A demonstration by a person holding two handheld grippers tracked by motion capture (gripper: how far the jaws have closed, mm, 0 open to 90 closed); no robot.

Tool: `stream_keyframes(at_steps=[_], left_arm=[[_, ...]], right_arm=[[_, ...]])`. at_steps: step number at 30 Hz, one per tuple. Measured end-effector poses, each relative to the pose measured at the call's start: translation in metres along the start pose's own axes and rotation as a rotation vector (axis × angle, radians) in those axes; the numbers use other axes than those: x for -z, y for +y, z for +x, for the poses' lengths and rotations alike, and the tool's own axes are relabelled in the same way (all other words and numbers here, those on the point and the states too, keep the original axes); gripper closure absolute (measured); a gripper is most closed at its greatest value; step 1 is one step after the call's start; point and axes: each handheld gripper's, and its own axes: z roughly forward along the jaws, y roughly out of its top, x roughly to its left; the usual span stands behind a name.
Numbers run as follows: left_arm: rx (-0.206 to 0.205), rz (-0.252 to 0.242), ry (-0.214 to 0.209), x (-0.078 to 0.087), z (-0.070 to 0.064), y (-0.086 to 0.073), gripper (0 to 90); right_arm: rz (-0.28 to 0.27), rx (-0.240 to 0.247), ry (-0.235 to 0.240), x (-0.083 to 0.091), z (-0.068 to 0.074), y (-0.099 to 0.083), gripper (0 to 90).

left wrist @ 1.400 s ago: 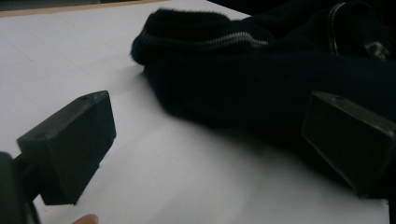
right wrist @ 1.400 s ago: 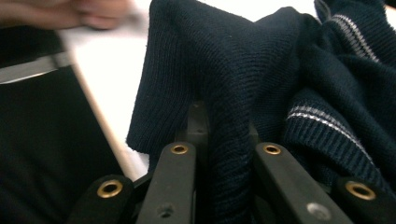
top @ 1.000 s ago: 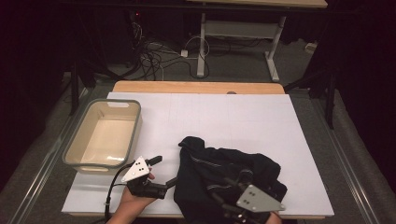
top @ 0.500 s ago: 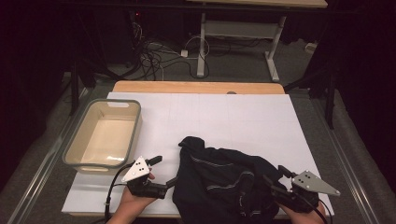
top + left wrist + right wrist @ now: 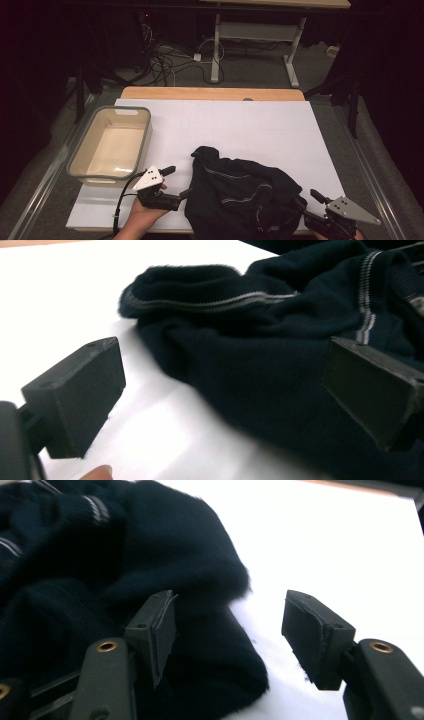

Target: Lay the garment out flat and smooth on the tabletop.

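A crumpled dark navy garment (image 5: 240, 200) with thin grey stripes lies at the front middle of the white table (image 5: 250, 125). My left gripper (image 5: 176, 181) rests open at the garment's left edge, one jaw on the bare table and the other against the cloth. In the left gripper view the garment (image 5: 280, 340) spreads between the wide-apart jaws of that gripper (image 5: 220, 390). My right gripper (image 5: 307, 201) is open at the garment's right edge. In the right gripper view its (image 5: 232, 625) left jaw lies on the garment (image 5: 100, 570) and its right jaw over white table.
A beige bin with a grey rim (image 5: 85, 141) stands empty at the table's left side. A wooden strip (image 5: 210, 93) runs along the table's far edge. Cables and desk legs lie on the floor beyond.
My right gripper has moved from over the garment's front to its right edge. The left gripper has stayed put.
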Motion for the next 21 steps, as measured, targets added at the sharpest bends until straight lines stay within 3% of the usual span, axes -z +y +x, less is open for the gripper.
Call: stream_keyframes(at_steps=[6, 14, 16, 19, 21], left_arm=[[-0.043, 0.015, -0.061, -0.030, -0.012, 0.031, 17.2], [-0.126, 0.119, -0.116, -0.083, -0.039, 0.073, 29.2], [-0.126, 0.178, -0.125, -0.098, -0.044, 0.076, 29.2], [-0.105, 0.341, -0.139, -0.125, -0.045, 0.068, 28.4], [-0.153, 0.384, -0.104, -0.132, -0.050, 0.061, 29.4]], right_arm=[[0.001, -0.009, 0.001, -0.001, -0.002, -0.003, 40.0], [0.012, 0.010, 0.023, -0.007, 0.004, -0.001, 40.5], [0.016, 0.014, 0.026, -0.008, 0.004, -0.002, 40.8], [0.019, 0.014, 0.027, -0.009, 0.004, -0.002, 41.0], [0.020, 0.015, 0.026, -0.009, 0.004, -0.002, 41.1]])
